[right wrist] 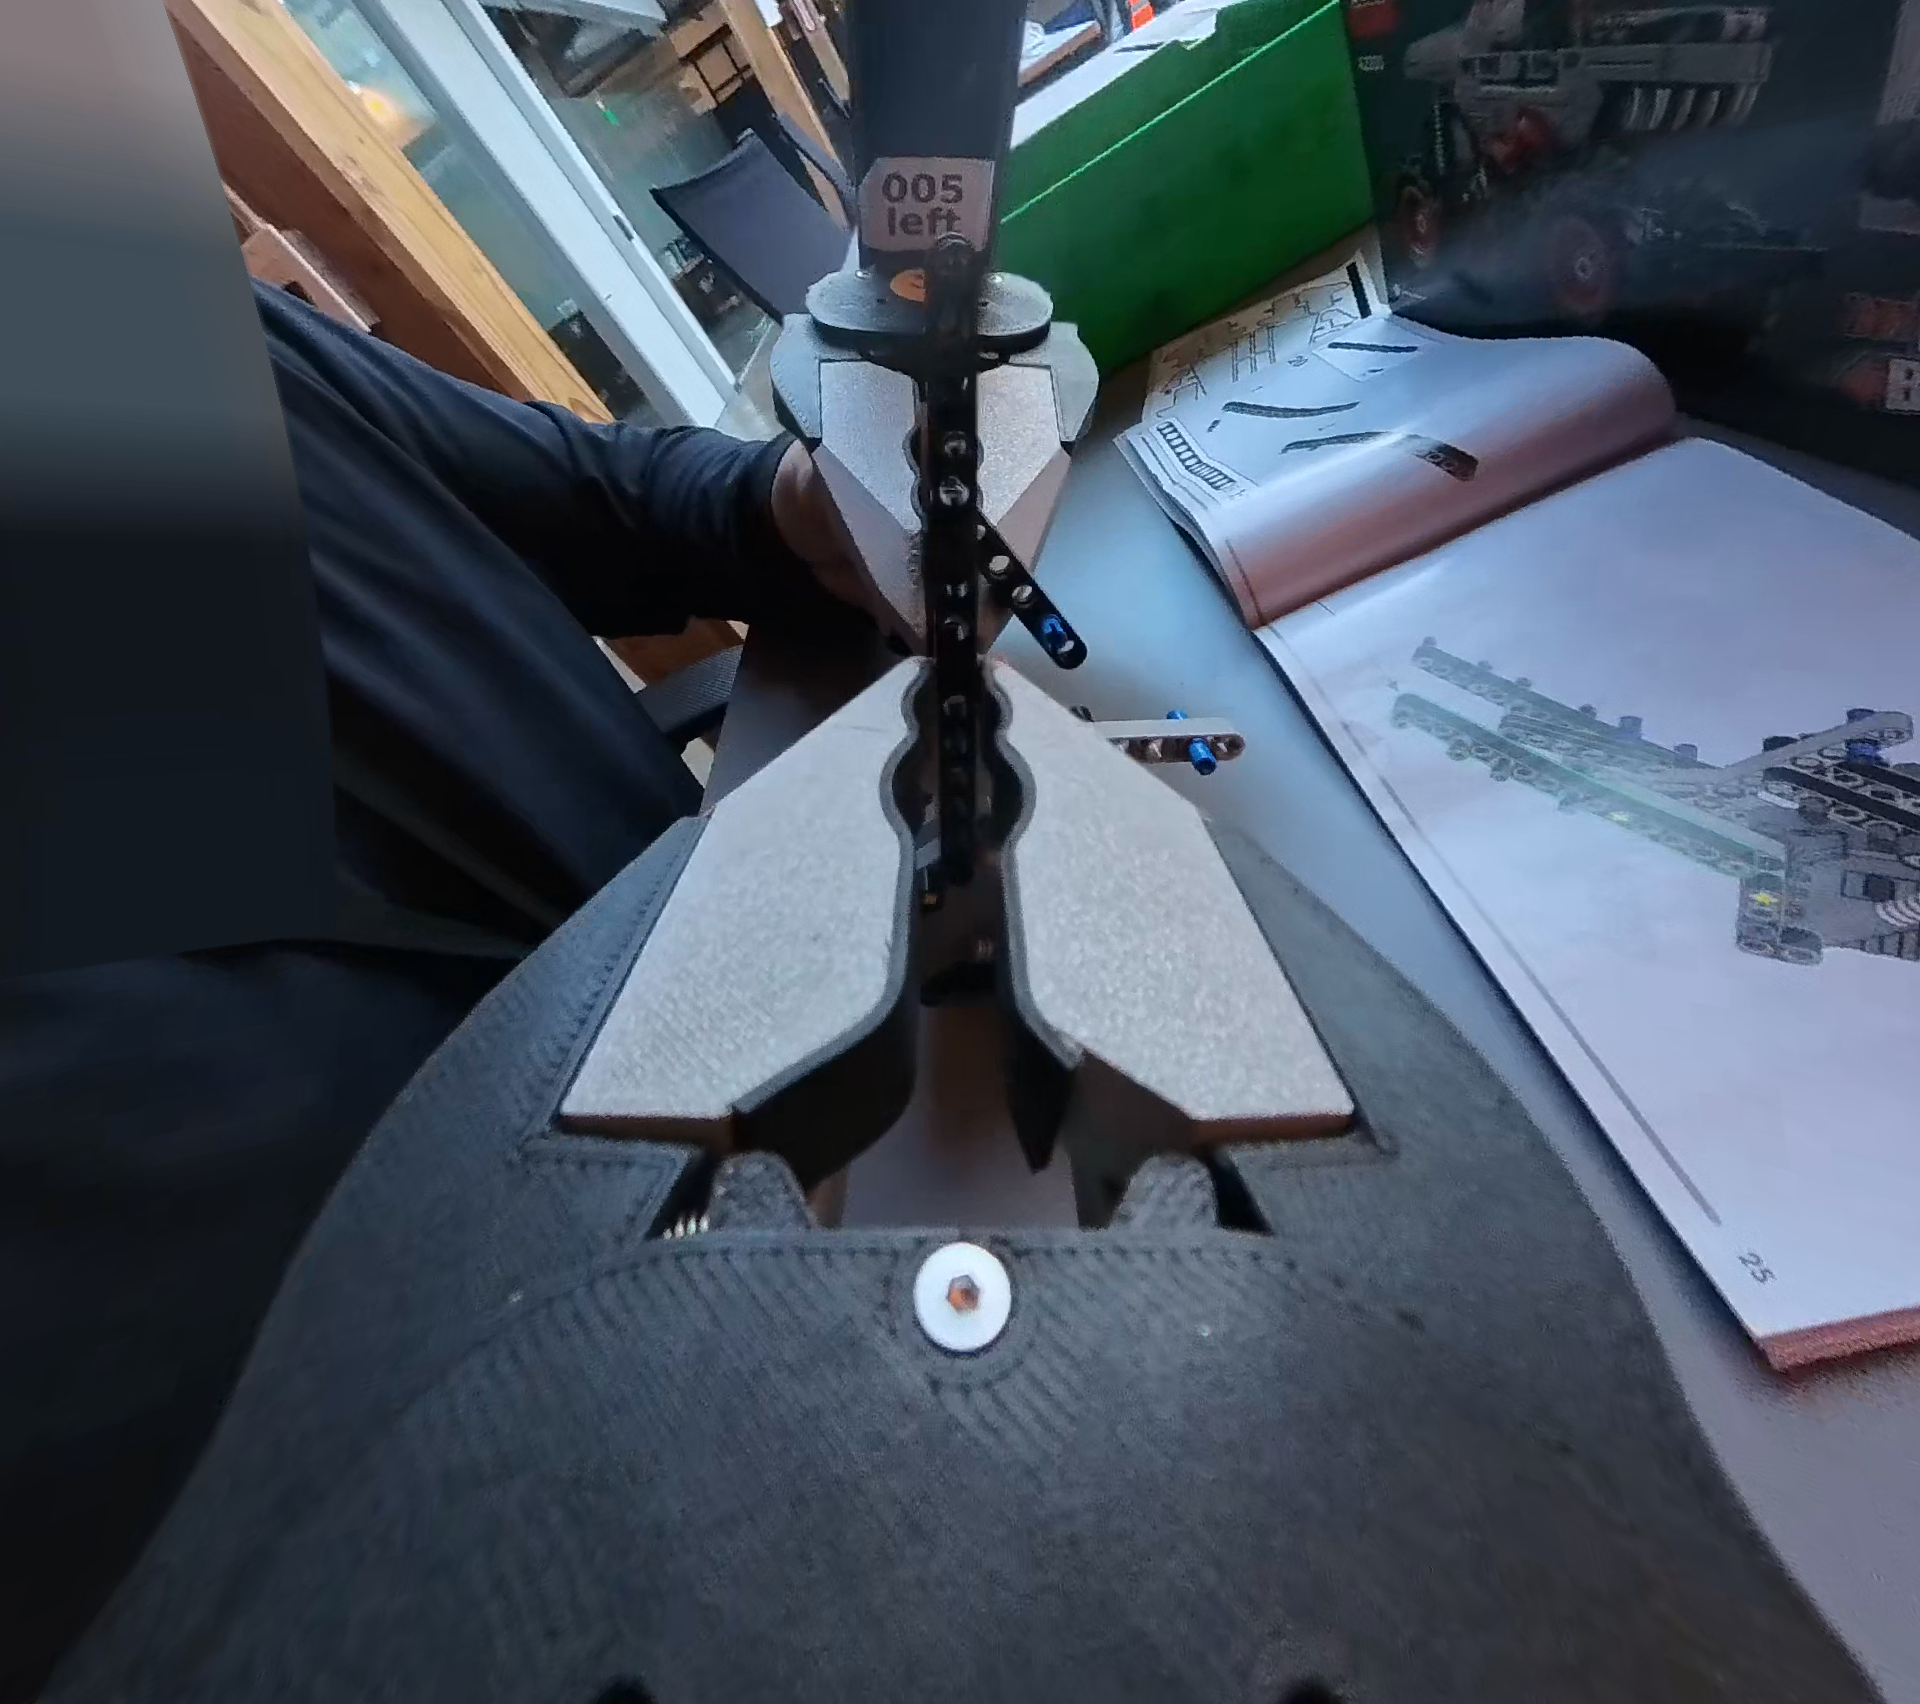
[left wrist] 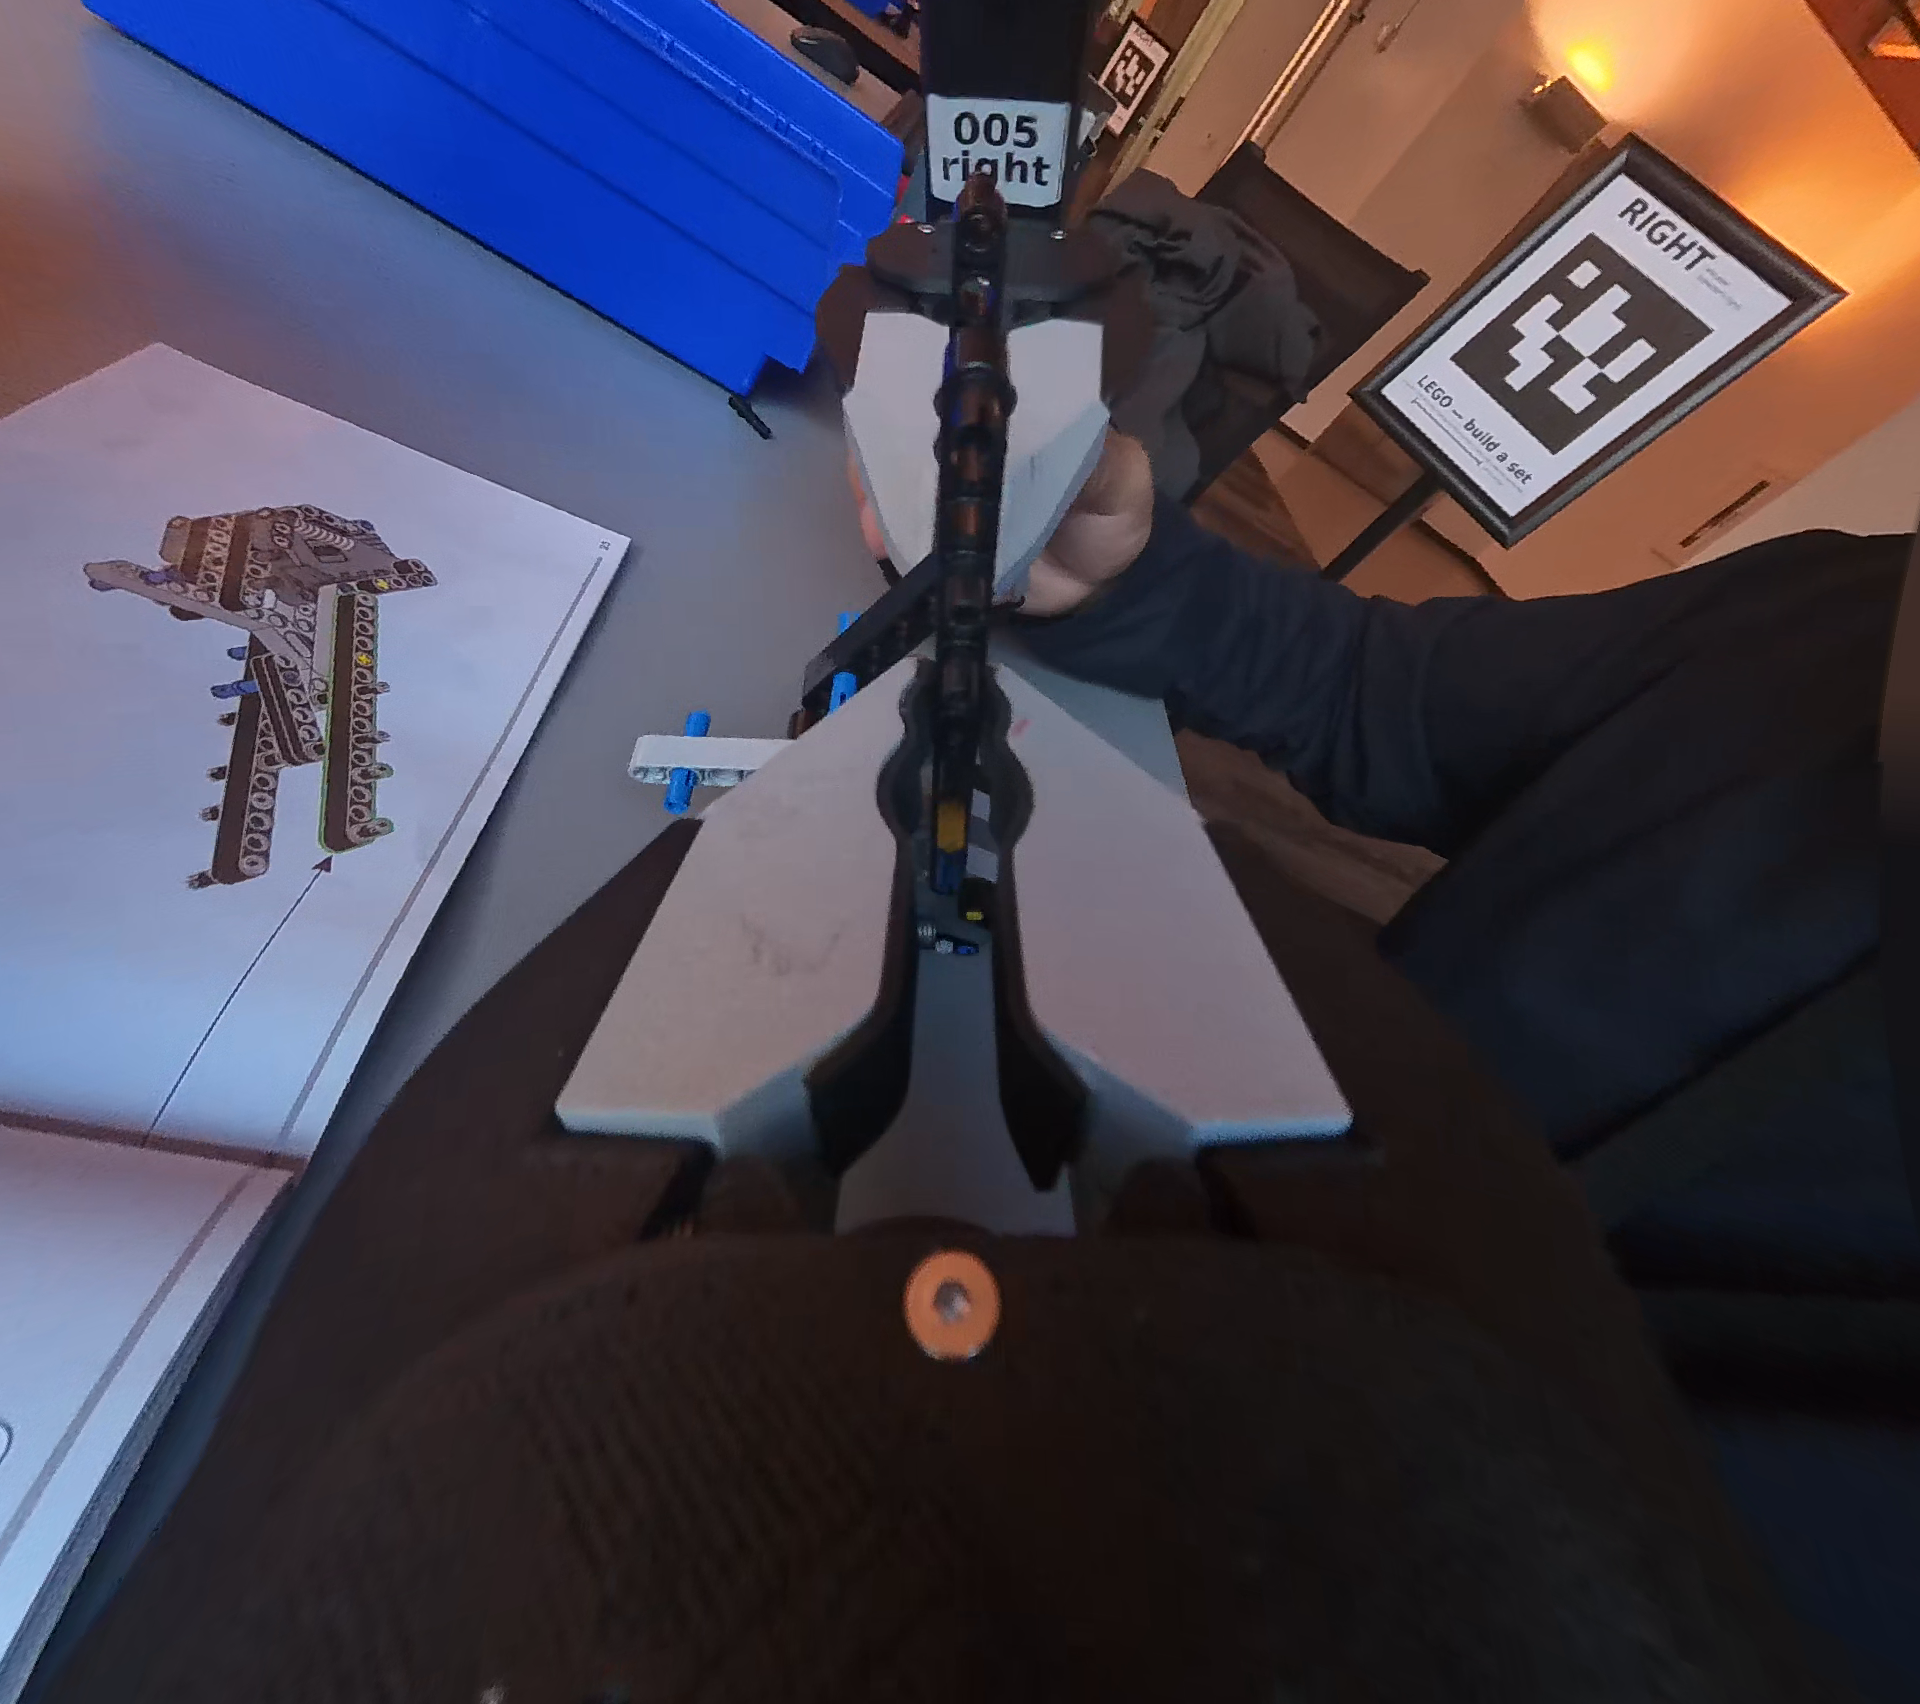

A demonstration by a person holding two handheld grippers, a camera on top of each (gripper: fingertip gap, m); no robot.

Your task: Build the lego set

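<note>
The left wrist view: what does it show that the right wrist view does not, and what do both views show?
Only the left wrist view: blue bins and a framed sign.

Only the right wrist view: the set box and a green box.

Both: the black beam clamped in the jaws of the left gripper and the right gripper, a white beam with blue pins on the table, and the open manual.

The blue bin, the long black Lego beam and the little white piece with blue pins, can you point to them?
blue bin (left wrist: 416, 96): left wrist view, on its long side wall.
long black Lego beam (right wrist: 952, 501): right wrist view, on its upper stretch with holes.
little white piece with blue pins (left wrist: 694, 759): left wrist view, on its pale bar.
</note>
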